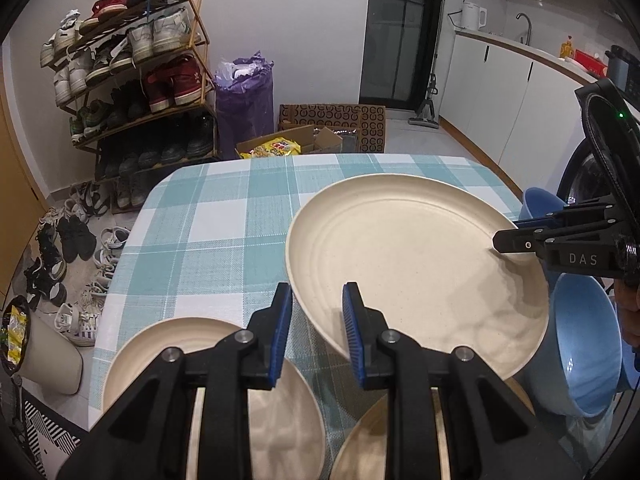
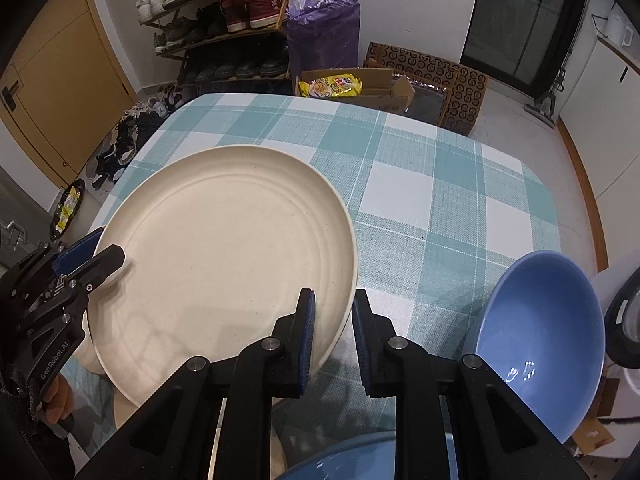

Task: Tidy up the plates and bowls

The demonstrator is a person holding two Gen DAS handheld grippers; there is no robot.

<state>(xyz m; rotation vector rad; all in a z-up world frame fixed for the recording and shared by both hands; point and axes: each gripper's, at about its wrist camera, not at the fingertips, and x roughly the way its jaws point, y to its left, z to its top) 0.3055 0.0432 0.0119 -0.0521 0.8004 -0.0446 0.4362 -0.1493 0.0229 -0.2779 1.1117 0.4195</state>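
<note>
I have a large cream plate [image 1: 416,264] lifted off the checked tabletop [image 1: 208,232] and tilted, held between both of my tools. My left gripper [image 1: 316,332] has its blue-padded fingers [image 1: 280,336] straddling the plate's near-left rim; in the left wrist view there is a visible gap between the pads and the rim passes between them, so I cannot tell whether they actually clamp it. From the right wrist view, that same left gripper [image 2: 108,258] shows one black finger lying over the rim and a blue pad beneath it.

My right gripper [image 2: 333,336] sits at the plate's [image 2: 224,256] right edge, fingers [image 2: 306,340] parted narrowly with the rim running down between them; again I cannot tell if the pads touch it. In the left wrist view the right gripper [image 1: 505,236] reaches onto the far-right rim.

Below the raised plate, two more cream plates lie on the tabletop [image 2: 420,200]: one at the near left [image 1: 224,380], one nearer the middle [image 1: 360,452], partly hidden by my left tool. Two blue bowls stand to the right: one close [image 1: 580,344], tipped toward me, and another [image 1: 538,204] behind the plate's rim. The right wrist view shows the nearer bowl [image 2: 540,344] just beside my right fingers.
</note>
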